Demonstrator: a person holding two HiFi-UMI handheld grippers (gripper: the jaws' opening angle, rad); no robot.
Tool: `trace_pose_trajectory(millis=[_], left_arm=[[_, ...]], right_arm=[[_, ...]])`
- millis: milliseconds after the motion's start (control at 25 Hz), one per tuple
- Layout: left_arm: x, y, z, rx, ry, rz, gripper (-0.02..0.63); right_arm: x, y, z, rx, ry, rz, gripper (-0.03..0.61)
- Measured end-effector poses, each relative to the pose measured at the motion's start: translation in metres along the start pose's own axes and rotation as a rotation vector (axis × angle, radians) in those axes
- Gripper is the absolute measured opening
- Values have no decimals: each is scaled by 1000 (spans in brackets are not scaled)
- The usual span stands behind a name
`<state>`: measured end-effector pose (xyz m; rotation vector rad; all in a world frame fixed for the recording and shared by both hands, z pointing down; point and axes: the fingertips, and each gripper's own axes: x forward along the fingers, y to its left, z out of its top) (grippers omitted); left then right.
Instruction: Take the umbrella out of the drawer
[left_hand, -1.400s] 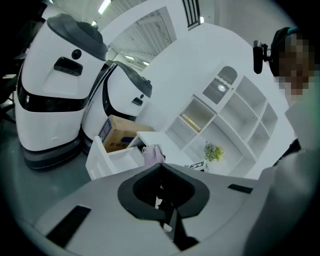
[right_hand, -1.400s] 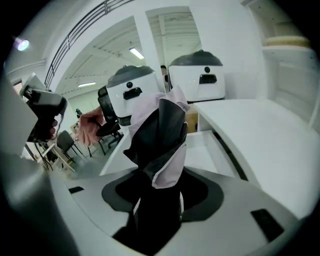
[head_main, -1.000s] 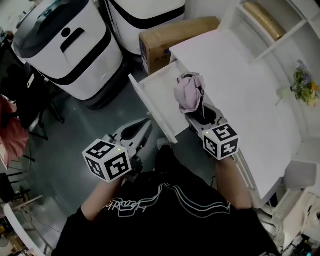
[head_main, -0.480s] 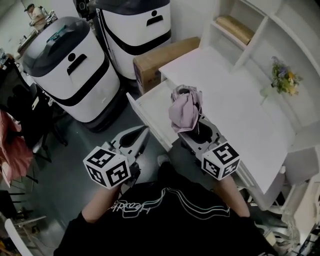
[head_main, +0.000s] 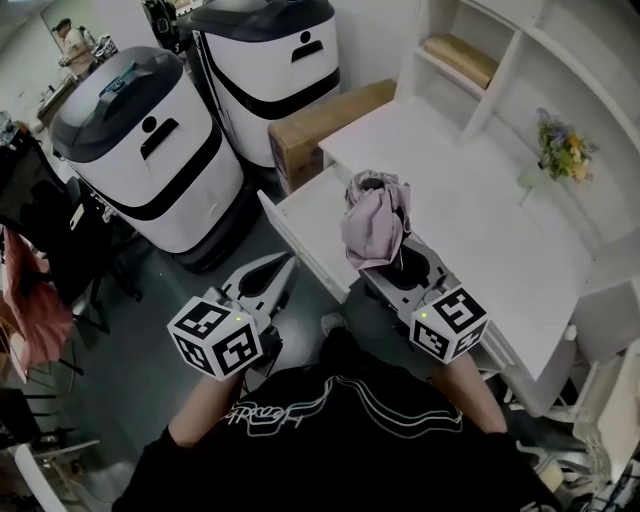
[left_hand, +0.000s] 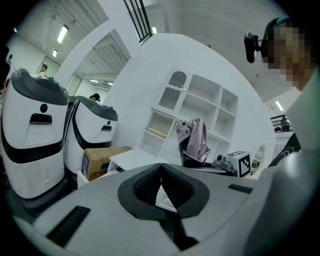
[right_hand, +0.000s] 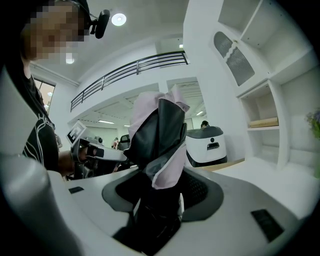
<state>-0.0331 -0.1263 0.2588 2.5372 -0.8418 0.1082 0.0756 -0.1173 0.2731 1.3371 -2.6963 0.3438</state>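
The folded pink umbrella (head_main: 375, 226) is upright in the air above the open white drawer (head_main: 312, 218).

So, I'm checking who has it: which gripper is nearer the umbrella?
Right. The right gripper is clamped on the pink umbrella, holding it upright; the left gripper, jaws together and empty, sits apart to its left.

The left gripper (left_hand: 161, 169) has its two dark ribbed jaws closed together, tips touching, with nothing between them. Beyond them, a pink umbrella (left_hand: 196, 139) stands upright from the right gripper (left_hand: 196, 161), in front of a white shelf unit (left_hand: 202, 107). At the left, two white machines (left_hand: 31, 135) with dark tops stand beside a cardboard box (left_hand: 102, 159).
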Motion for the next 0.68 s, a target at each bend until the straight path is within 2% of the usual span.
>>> trace_pose_trajectory(millis=[680], left_arm=[[5, 1, -6, -24, 8, -18, 20]], right_arm=[[1, -3, -9, 27, 24, -8, 222]])
